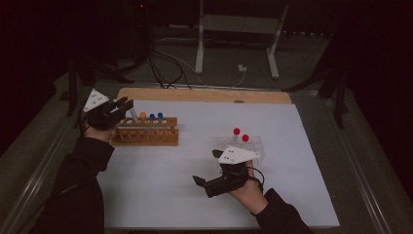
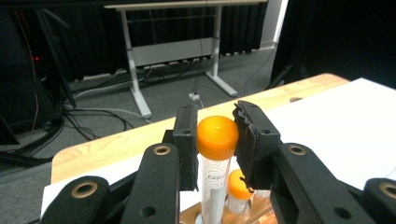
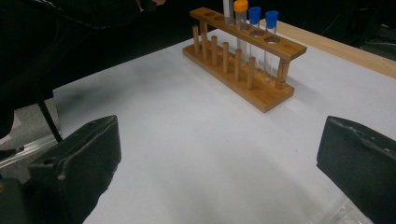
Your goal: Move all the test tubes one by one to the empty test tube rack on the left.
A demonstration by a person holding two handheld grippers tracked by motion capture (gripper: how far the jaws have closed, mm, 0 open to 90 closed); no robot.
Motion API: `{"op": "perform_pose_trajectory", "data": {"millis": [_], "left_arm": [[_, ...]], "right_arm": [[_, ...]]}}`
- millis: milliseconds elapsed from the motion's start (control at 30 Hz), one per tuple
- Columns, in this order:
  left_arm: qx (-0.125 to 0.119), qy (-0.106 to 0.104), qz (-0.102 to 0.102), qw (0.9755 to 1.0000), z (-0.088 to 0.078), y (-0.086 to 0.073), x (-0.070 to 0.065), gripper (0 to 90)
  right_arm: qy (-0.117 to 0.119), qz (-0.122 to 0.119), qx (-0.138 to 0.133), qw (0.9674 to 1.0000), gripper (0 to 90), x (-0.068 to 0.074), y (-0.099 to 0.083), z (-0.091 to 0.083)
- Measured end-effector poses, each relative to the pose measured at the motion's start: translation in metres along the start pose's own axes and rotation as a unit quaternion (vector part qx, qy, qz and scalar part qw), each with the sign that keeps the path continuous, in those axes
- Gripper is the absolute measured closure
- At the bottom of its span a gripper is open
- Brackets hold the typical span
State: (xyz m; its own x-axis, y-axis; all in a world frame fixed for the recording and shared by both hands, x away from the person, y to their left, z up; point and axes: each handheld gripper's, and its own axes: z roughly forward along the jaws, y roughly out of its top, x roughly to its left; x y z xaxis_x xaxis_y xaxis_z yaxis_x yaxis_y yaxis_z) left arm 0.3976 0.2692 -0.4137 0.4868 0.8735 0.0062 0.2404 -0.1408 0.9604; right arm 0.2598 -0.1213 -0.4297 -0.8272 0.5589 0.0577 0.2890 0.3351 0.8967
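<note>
The left gripper [image 2: 216,140] pinches the orange-capped tube [image 2: 216,138] by its cap, pads pressed on both sides; the tube's foot seems to sit in the wooden rack [image 1: 146,131], though the hole itself is hidden. In the high view this gripper [image 1: 122,105] is at ten o'clock on the white sheet [image 1: 195,195], forearm stretched toward it. The right gripper [image 1: 207,168] rests near five o'clock, jaws spread wide and holding nothing, beside the clear rack [image 1: 253,144] with red-capped tubes [image 1: 236,131].

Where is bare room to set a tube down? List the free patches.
Free: the white sheet between the wooden rack and the right tongs, plus its far right beyond the clear rack. Crowded: the wooden rack's left end, where the left tongs clamp an orange-capped tube.
</note>
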Motion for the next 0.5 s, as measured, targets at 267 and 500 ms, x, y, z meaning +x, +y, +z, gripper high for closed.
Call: {"op": "perform_pose_trajectory", "data": {"millis": [267,500], "left_arm": [[0.025,0.003,-0.003,0.9997,0.009,-0.017,-0.002,71.9],[0.047,0.007,0.0,0.9989,0.016,-0.029,-0.004,71.9]], "right_arm": [[0.0,0.0,0.002,1.0,0.0,0.0,0.0,0.0],[0.003,0.002,0.002,1.0,0.0,-0.001,0.0,0.0]]}}
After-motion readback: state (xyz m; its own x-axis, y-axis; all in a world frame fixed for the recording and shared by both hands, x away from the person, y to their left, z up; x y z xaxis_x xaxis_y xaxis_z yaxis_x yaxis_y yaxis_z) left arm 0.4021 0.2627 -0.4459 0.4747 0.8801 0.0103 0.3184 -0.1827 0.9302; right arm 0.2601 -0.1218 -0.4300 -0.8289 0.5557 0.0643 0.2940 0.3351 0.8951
